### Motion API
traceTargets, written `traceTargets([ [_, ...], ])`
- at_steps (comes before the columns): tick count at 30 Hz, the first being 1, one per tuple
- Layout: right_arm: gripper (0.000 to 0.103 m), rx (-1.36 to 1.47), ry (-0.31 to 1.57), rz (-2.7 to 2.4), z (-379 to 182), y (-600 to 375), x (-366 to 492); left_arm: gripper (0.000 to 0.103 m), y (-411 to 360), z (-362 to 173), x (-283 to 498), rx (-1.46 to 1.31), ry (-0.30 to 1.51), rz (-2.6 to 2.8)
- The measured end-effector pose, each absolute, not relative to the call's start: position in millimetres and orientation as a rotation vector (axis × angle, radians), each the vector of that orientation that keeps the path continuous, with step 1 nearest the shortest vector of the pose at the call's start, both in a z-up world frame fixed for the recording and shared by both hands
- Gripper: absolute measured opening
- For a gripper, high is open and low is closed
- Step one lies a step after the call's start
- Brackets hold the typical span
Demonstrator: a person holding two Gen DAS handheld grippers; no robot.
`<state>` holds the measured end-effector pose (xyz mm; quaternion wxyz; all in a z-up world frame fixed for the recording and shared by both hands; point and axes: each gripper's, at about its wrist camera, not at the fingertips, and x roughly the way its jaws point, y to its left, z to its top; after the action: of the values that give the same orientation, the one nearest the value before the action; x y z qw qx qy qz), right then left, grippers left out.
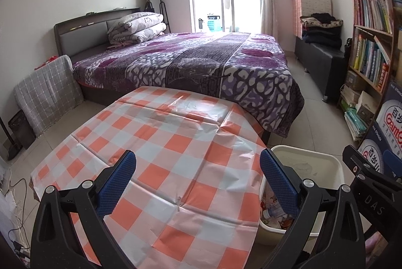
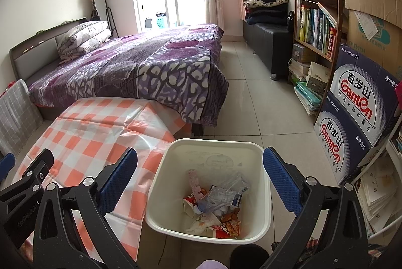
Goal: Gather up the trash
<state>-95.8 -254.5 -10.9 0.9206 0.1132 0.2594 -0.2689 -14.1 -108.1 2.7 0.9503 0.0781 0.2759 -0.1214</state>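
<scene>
The cream bin point(image 2: 208, 193) is seen upright on the floor, touching the table point(image 1: 160, 143) edge, trash point(image 2: 216, 206) inside. Both the left gripper point(image 1: 198, 183) and right gripper point(image 2: 201, 183) are held wide-jawed, empty. Open floor point(image 2: 261, 108) lies beyond.

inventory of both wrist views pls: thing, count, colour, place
bin: 1, cream, floor right of table
trash: several wrappers and plastic, mixed colours, inside bin
table: 1, orange-white check cloth, at bed foot
bed: 1, purple cover, centre
quilt: 1, pale, folded at headboard
bookshelf: 1, wood, right wall
water cartons: 2, navy, stacked by bookshelf
left hand-held gripper: open, over table
right hand-held gripper: open, over bin
</scene>
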Motion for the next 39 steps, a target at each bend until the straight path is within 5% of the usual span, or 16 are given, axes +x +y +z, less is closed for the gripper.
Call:
traceTargets([
  [39, 0.096, 0.234, 0.539, -0.55, -9.6, -256.1, -94.3, 0.096, -103.5, 5.4, -2.6, 0.129, 0.601, -0.228],
])
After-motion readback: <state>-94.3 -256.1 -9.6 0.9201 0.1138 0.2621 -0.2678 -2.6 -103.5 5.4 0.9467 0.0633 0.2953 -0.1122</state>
